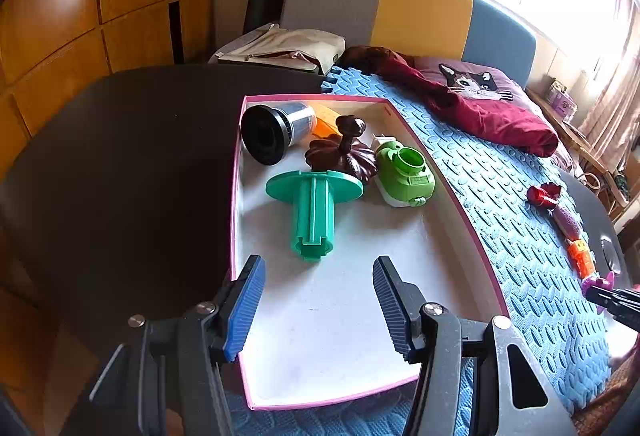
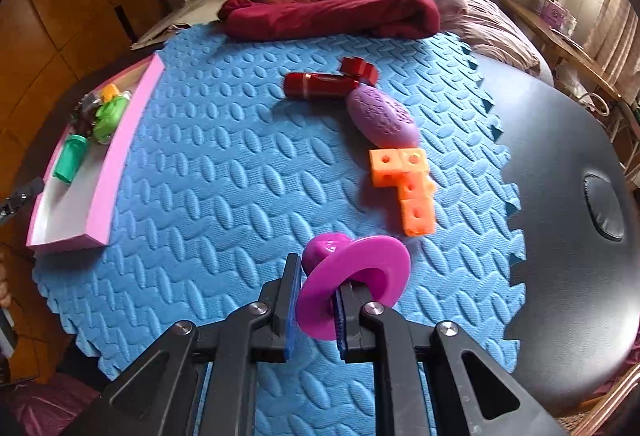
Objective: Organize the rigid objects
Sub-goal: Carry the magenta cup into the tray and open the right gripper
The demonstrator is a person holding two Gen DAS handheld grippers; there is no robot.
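Magenta flanged piece (image 2: 354,284) is pinched by its rim in the right gripper (image 2: 316,300). Pink-walled tray (image 2: 120,144) lies well to its left. Left gripper (image 1: 318,300) hovers over that tray, jaws spread, empty.

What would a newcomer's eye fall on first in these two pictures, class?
First, the magenta ring-shaped toy clamped in the right gripper above the blue foam mat. Next, the pink-rimmed tray at the mat's left edge, holding a teal flanged spool, a green plug-in device and a black-ended cylinder. On the mat's far right lie orange linked cubes, a purple oval toy and a red flashlight.
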